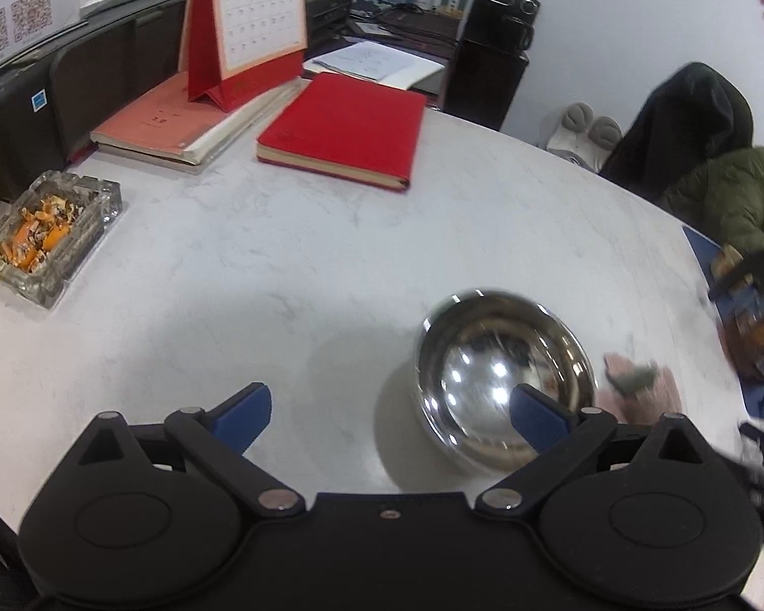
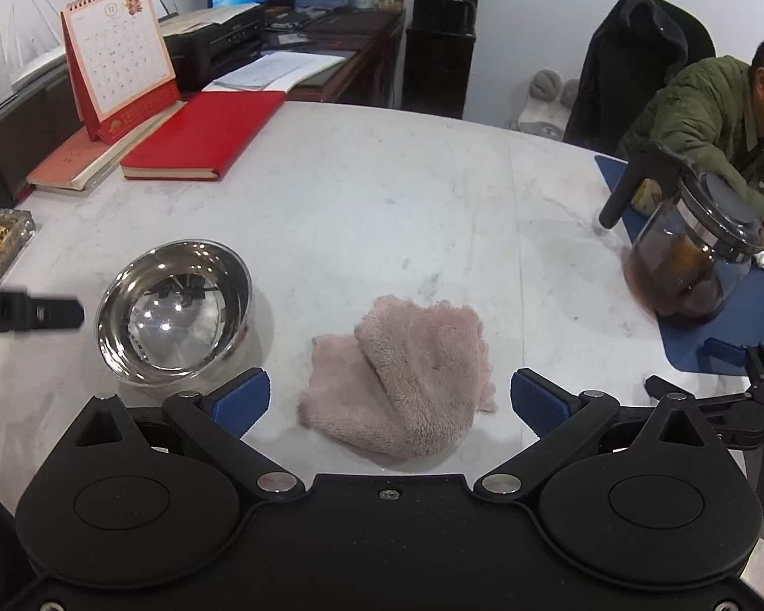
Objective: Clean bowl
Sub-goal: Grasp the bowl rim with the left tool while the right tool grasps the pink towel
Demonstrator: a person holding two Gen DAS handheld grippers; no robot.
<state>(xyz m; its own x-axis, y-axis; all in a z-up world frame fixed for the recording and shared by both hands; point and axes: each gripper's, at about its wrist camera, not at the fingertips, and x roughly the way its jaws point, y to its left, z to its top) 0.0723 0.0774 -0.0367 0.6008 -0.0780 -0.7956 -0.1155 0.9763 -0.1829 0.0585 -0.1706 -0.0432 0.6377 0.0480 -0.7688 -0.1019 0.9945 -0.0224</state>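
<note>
A shiny steel bowl [image 1: 504, 377] [image 2: 175, 310] stands upright on the white marble table [image 1: 305, 265]. My left gripper [image 1: 392, 412] is open just in front of it, its right finger [image 1: 540, 415] over the bowl's near rim and the left finger over bare table. A crumpled pink cloth [image 2: 407, 371] [image 1: 642, 387] lies to the right of the bowl. My right gripper [image 2: 389, 399] is open above the cloth's near edge, a blue finger on each side, nothing held. The left gripper's tip [image 2: 30, 310] shows at the left edge of the right wrist view.
A glass ashtray [image 1: 51, 234] with orange peel sits at the left. Red notebooks [image 1: 346, 127] and a desk calendar [image 2: 117, 56] are at the back. A glass teapot [image 2: 687, 259] stands on a blue mat [image 2: 738, 326] at right, beside a seated person in a green jacket [image 2: 708, 107].
</note>
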